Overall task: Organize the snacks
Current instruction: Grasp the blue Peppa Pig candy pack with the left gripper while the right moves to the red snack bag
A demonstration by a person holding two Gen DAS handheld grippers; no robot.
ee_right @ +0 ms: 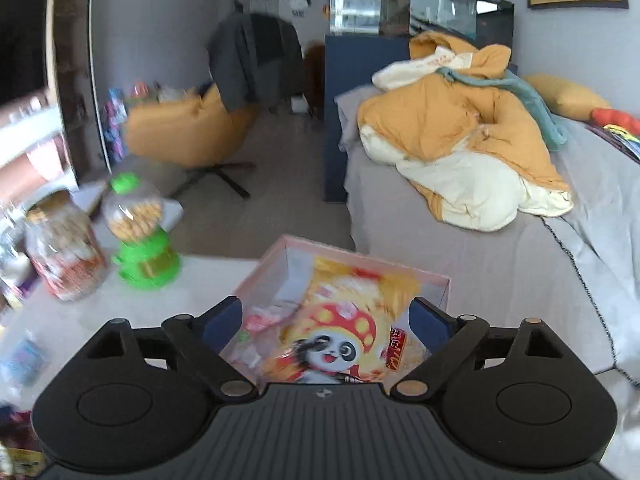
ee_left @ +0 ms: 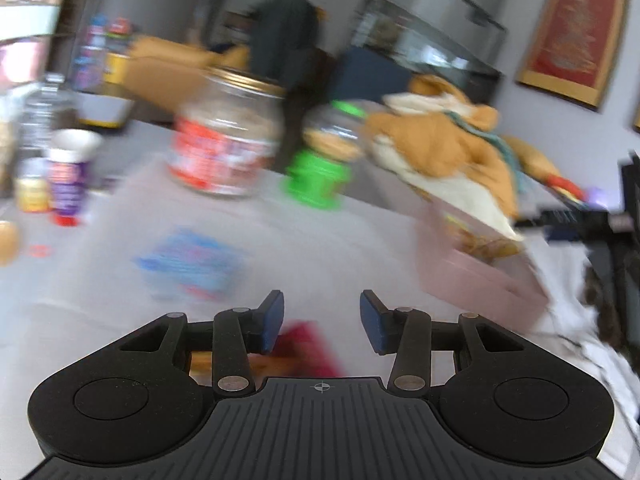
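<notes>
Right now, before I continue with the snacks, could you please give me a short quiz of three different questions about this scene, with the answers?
1. True or false: the right gripper has its jaws open above the pink box.
2. Multiple choice: the panda snack bag is (A) on the bed, (B) inside the pink box, (C) under the green dispenser.
3. Fill in: in the left wrist view, the green candy dispenser stands to the ____ of the big jar with the red label.

Key:
1. True; nothing is gripped between them.
2. B.
3. Right.
</notes>
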